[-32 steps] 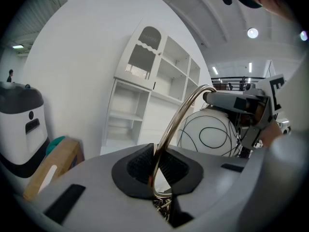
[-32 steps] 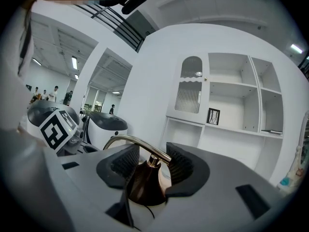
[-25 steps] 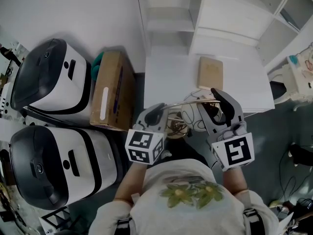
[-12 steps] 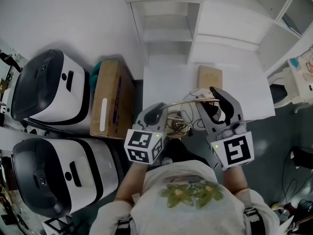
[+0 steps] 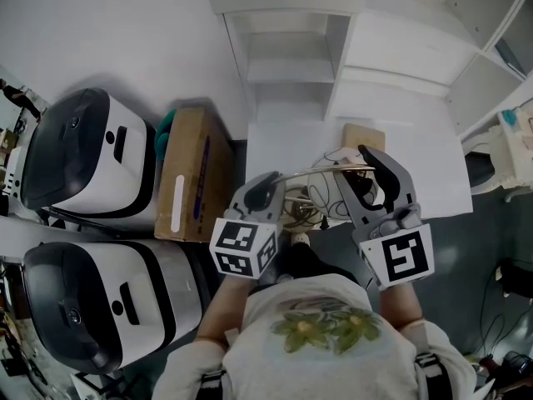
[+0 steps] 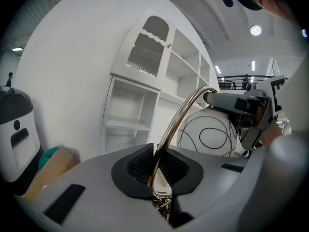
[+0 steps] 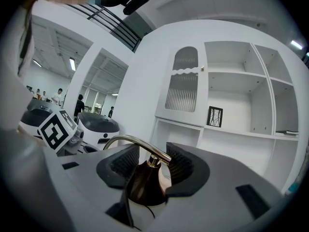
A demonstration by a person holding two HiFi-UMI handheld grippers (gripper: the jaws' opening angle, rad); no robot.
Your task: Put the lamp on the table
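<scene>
lamp held aloft by both grippers, at the near edge of the tabletop.
left gripper jaws nearly closed on its curved brass arm; right gripper jaws wide, clamping its dark cone.

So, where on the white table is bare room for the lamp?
Bare tabletop lies between the wooden block and the left edge, and between the block and the right edge. The near edge is crowded: the lamp, the left hand-held gripper and the right hand-held gripper hang there.
</scene>
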